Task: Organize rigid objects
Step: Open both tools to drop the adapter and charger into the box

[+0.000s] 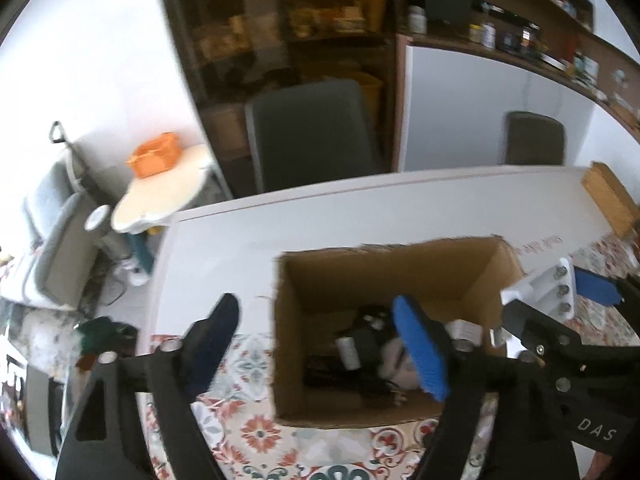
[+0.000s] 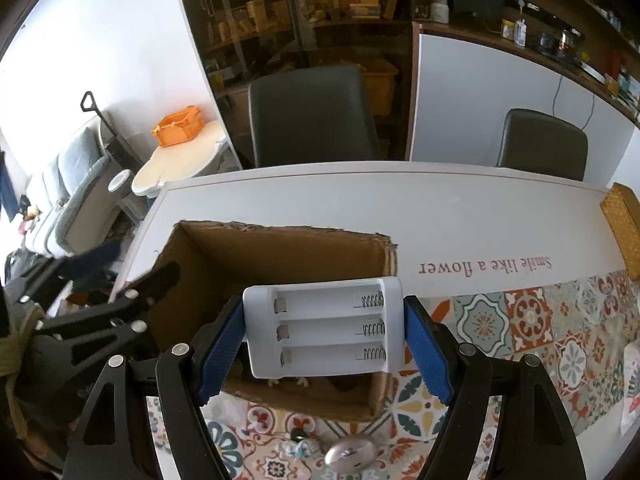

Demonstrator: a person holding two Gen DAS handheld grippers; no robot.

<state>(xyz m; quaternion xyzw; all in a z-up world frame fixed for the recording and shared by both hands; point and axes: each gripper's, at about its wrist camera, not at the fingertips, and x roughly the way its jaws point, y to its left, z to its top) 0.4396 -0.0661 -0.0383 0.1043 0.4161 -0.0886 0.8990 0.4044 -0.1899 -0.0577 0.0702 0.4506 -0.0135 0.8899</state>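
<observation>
An open cardboard box (image 1: 400, 268) stands on the patterned tablecloth and holds several dark and white items (image 1: 360, 352). My left gripper (image 1: 316, 340) is open and empty, its fingers astride the box's left wall. My right gripper (image 2: 324, 344) is shut on a white battery holder (image 2: 324, 328) with three empty slots, held above the box (image 2: 280, 252). In the left wrist view the holder (image 1: 552, 288) shows at the right, over the box's right edge.
A silver mouse (image 2: 350, 458) and a small trinket (image 2: 300, 448) lie on the cloth in front of the box. A wicker box (image 2: 624, 224) sits at the table's right edge. Two dark chairs (image 2: 312, 116) stand behind the white table (image 2: 440, 208).
</observation>
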